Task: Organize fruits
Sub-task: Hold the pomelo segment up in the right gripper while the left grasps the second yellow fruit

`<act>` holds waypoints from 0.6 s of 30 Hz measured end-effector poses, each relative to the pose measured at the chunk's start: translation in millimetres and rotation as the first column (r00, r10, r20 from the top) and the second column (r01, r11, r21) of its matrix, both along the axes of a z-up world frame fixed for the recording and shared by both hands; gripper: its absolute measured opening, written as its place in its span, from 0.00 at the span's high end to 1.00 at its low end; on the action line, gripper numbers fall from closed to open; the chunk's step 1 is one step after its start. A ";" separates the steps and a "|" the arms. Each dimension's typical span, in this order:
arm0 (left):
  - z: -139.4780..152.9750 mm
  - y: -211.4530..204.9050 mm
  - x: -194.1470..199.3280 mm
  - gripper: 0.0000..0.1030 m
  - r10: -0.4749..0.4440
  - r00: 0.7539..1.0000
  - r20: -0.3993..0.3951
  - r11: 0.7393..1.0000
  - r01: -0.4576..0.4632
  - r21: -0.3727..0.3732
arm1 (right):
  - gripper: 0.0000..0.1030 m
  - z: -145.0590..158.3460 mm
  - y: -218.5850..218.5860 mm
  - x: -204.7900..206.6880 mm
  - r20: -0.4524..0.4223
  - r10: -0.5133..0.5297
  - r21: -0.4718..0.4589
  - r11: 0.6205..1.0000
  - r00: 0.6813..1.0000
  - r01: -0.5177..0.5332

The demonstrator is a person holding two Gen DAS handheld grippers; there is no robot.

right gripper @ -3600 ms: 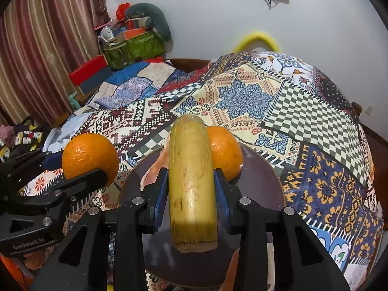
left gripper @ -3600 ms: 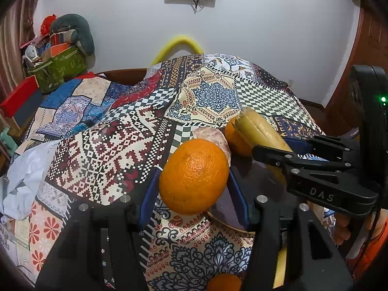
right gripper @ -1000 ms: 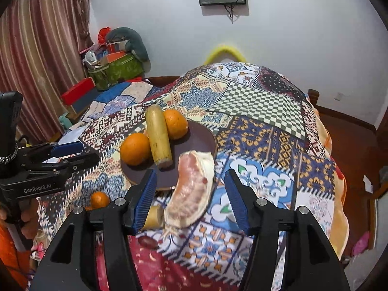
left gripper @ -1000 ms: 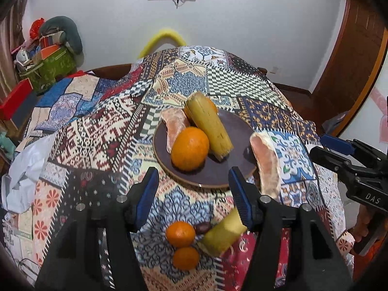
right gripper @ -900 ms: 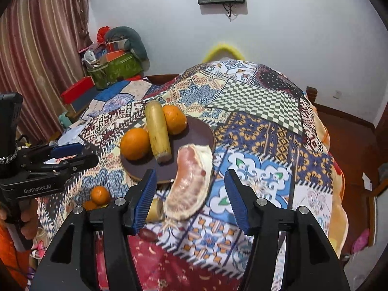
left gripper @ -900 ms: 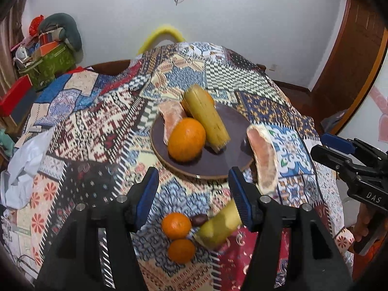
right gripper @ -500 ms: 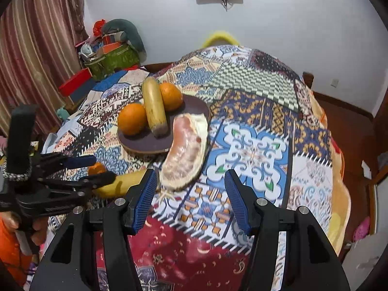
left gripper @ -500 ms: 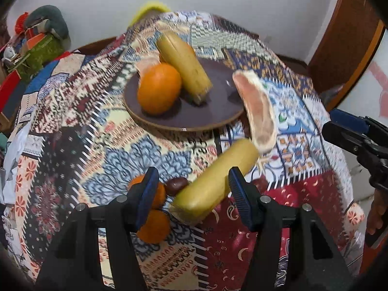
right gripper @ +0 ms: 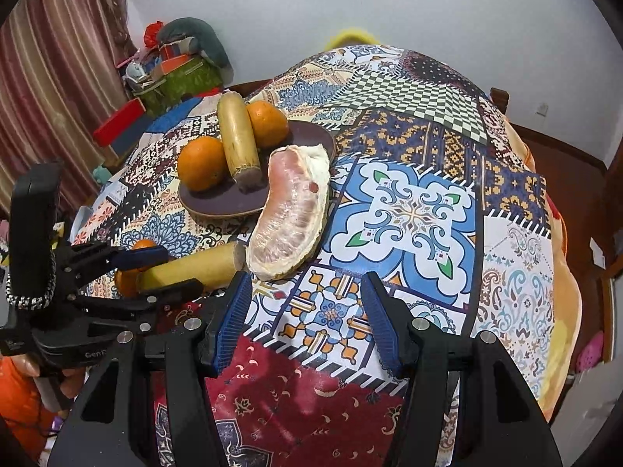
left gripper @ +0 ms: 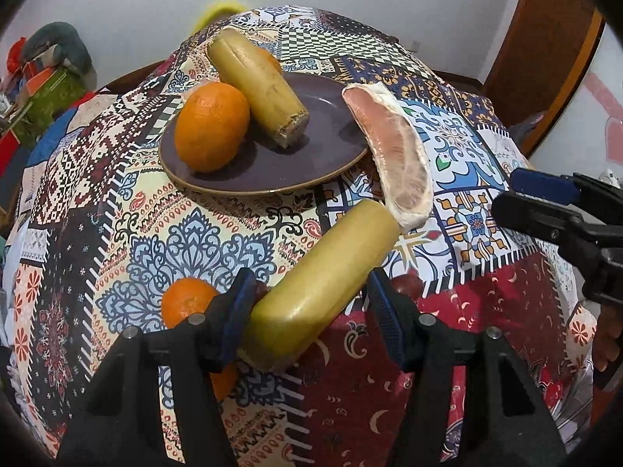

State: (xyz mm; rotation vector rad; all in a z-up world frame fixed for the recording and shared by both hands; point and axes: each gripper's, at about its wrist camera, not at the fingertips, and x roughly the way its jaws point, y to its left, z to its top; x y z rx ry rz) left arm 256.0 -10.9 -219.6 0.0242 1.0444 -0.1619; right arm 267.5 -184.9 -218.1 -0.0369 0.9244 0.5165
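Since the moment before, we have brought both tools lower and nearer the patchwork-covered bench (left gripper: 486,311), so the loose fruit at its near edge fills more of the view. The left tool (left gripper: 307,292) has its pads spread around the loose banana (left gripper: 323,284), which lies on the cloth between them; we cannot tell whether either pad touches it. The right tool (right gripper: 303,303) hangs spread and empty over bare cloth just short of the pomelo segment (right gripper: 290,214). The brown plate (left gripper: 327,155), toward the middle of the bench, holds a large orange (left gripper: 210,126) and a second banana (left gripper: 257,85) lying side by side, with another orange (right gripper: 268,122) behind that banana in the right wrist view. The pomelo segment lies with its far end on the plate's rim and the rest on the cloth. Two small oranges (left gripper: 185,305) sit on the cloth near the bench's near edge, beside the left tool's left pad.
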 end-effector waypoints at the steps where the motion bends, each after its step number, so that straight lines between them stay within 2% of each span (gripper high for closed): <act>1: 0.0 0.8 1.7 0.44 0.006 1.000 -0.001 1.000 -0.006 -0.012 | 0.47 -1.1 -0.2 0.6 -0.005 -0.001 0.003 1.000 1.000 0.001; 5: 0.7 -0.2 7.1 0.52 0.019 1.000 -0.002 0.999 -0.019 -0.029 | 0.47 -3.9 -0.2 3.0 -0.018 -0.005 0.015 1.000 1.000 0.005; 9: 1.3 -1.2 7.1 0.56 0.039 0.999 0.015 0.999 -0.039 -0.023 | 0.47 -3.2 3.3 4.6 -0.021 0.015 0.025 1.000 1.000 -0.015; 18: 6.9 20.3 -8.3 0.66 0.126 0.992 -0.015 0.986 -0.126 -0.107 | 0.47 -4.3 18.1 16.6 -0.014 0.031 0.016 0.999 0.999 -0.030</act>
